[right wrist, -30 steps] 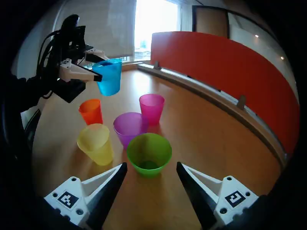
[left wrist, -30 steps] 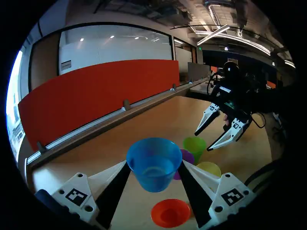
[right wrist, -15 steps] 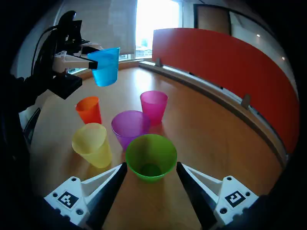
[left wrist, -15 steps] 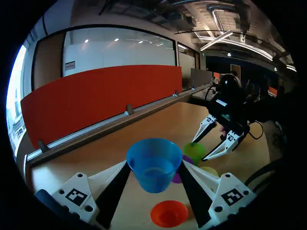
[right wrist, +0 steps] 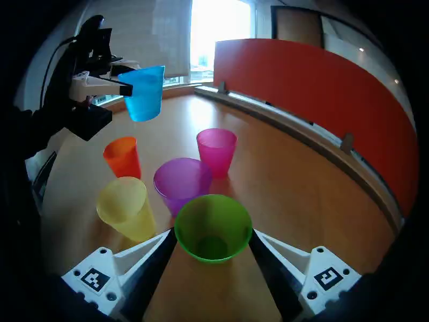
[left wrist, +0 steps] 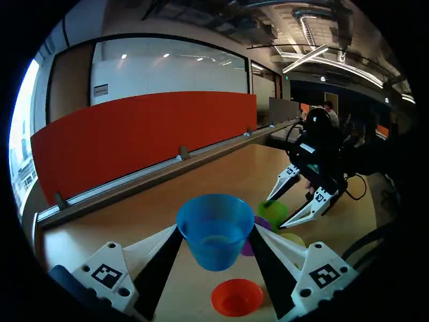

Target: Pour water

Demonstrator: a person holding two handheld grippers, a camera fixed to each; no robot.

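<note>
Left gripper (left wrist: 215,229) clamps the light, thin-walled, likely flexible blue cup (left wrist: 215,239) mid-wall, well clear of the green cup (right wrist: 213,239), which the right gripper (right wrist: 212,233) straddles open, contact uncertain.

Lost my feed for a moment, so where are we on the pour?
Done: the left hand-held gripper has the blue cup clamped and raised off the table, with what looks like water inside. In hand: the right hand-held gripper sits open with a finger on each side of the green cup. To do: tipping the blue cup; no pour shows yet.
</note>
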